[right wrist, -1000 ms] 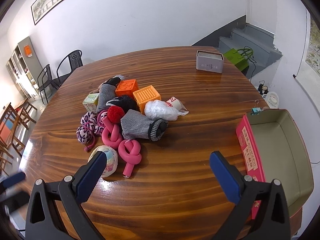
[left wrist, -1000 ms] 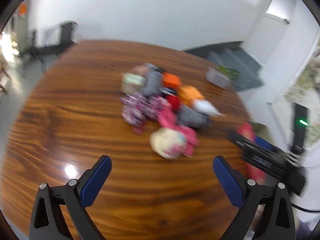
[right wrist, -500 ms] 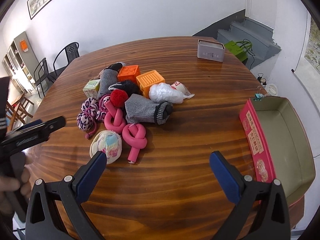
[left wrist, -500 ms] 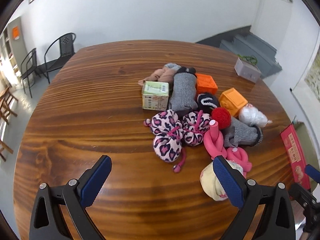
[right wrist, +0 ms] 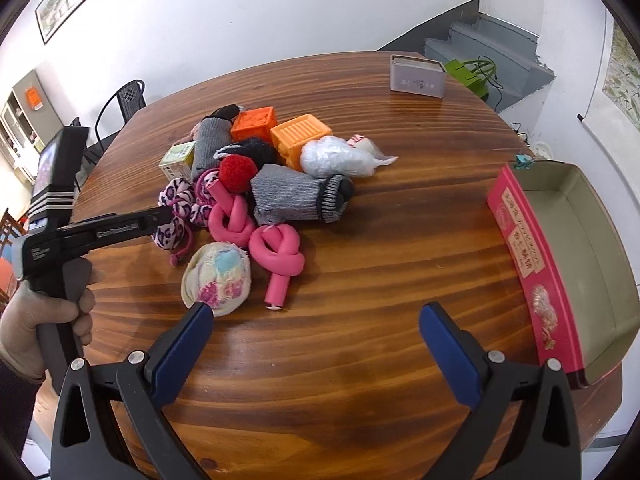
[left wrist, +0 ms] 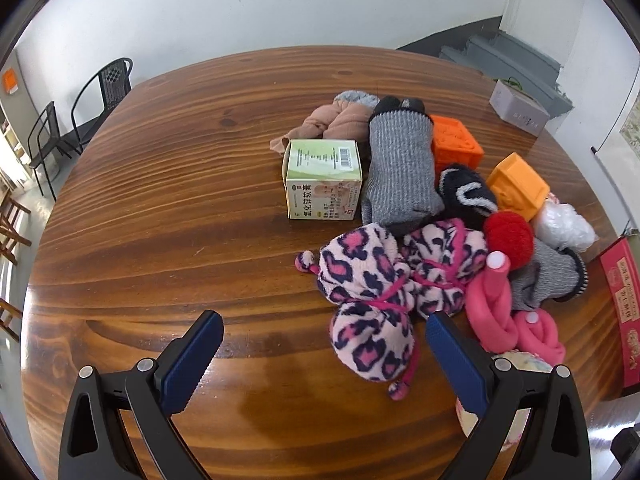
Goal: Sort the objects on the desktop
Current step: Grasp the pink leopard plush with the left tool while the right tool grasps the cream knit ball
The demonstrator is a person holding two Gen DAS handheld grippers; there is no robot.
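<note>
The left tongs (left wrist: 324, 334) were spread wide and empty, low over the tabletop (left wrist: 168, 216), their right finger just beside the leopard-print plush (left wrist: 372, 300) at the near end of the pile. The pile lay around the middle of the tabletop: a green carton (left wrist: 323, 178), a grey sock (left wrist: 398, 168), orange blocks (left wrist: 518, 186), a red pompom (left wrist: 509, 238) and knotted pink foam tubes (right wrist: 276, 248). The right tongs (right wrist: 316, 324) were also wide and empty, nearer the tabletop's near edge. A red box (right wrist: 568, 264) sat open at the right edge
</note>
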